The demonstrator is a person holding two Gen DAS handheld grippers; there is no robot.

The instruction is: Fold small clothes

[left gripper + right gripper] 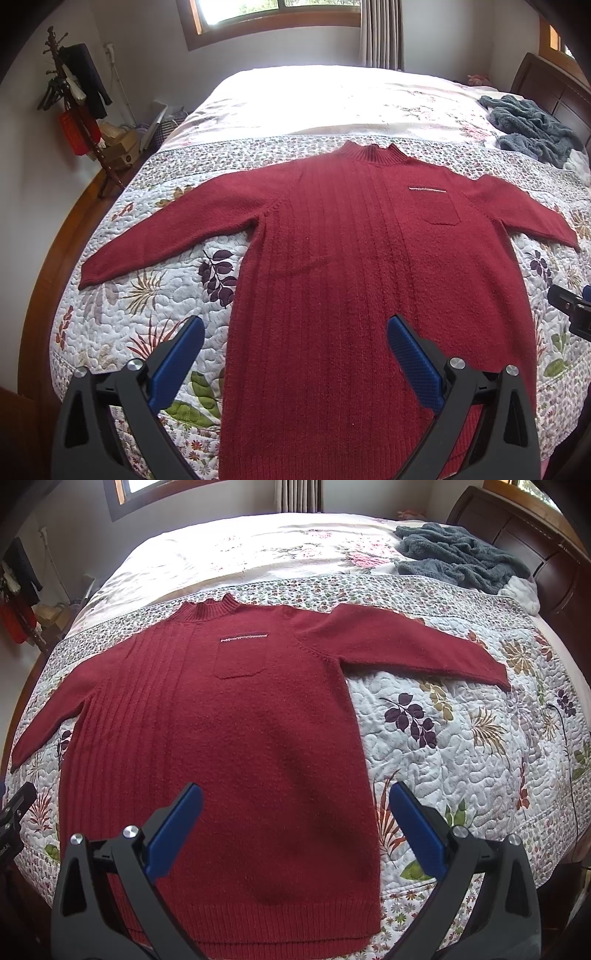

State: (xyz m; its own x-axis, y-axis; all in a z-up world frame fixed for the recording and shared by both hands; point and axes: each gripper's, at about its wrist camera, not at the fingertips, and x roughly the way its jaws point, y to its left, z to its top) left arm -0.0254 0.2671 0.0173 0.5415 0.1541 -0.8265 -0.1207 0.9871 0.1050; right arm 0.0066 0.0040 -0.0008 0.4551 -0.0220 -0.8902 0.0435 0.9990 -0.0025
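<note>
Blue-padded left gripper [295, 325] and right gripper [295, 794] both hang wide apart and empty above the hem of a red knit sweater [221, 720], spread face-up on the floral quilt [461, 757], sleeves out. Neither seems to touch the fabric, though depth is hard to judge. Pinching too deep could catch the quilt and drag the sweater askew.

Your two wrist views look from the bed's [122, 295] foot edge toward the headboard [517, 535], close above, sharing the red sweater [351, 258].
</note>
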